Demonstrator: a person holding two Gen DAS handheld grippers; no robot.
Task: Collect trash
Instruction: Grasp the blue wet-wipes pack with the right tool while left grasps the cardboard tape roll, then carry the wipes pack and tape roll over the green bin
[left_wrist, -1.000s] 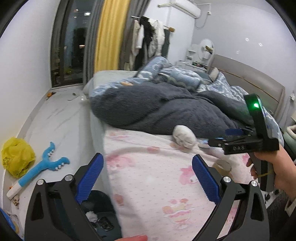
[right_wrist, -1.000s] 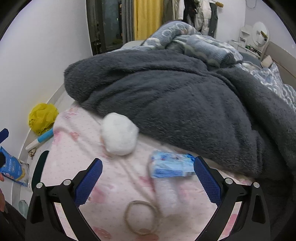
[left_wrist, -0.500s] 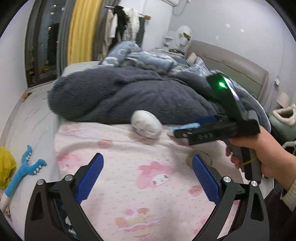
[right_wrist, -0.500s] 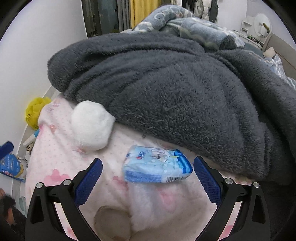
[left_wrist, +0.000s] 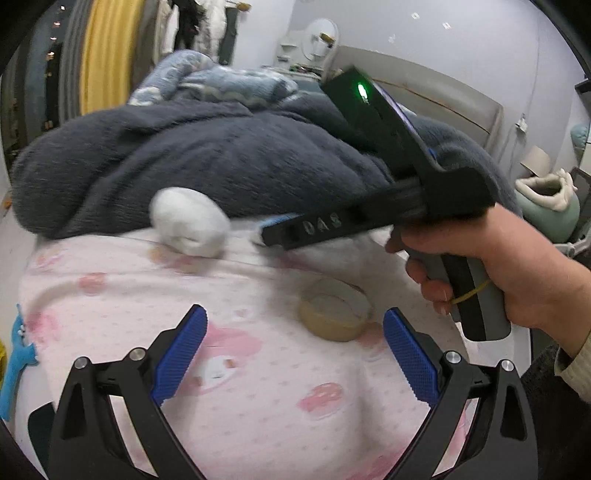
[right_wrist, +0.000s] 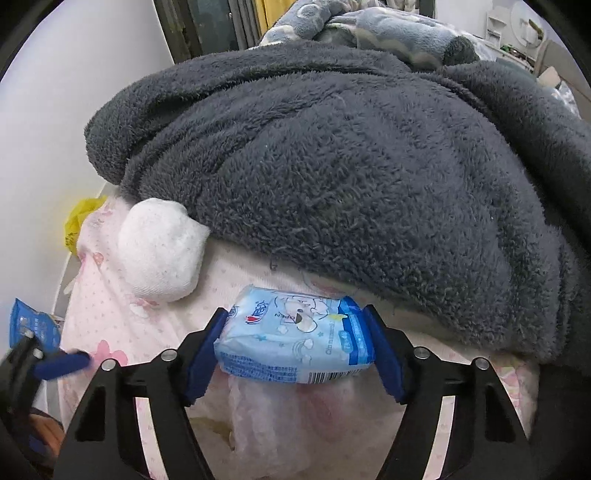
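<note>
Right wrist view: right gripper (right_wrist: 295, 345) closed on blue tissue pack (right_wrist: 295, 339) at the bed's (left_wrist: 277, 387) edge beside dark blanket (right_wrist: 351, 155) (left gripper (left_wrist: 291, 347) wide open, empty, near tape roll (left_wrist: 335, 314)); pickup step, lift next.

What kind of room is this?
Most likely a bedroom. There is a bed with a pink cartoon sheet and a fluffy grey blanket heaped on it, a padded headboard against the wall, and clothes hanging near a yellow curtain.
</note>
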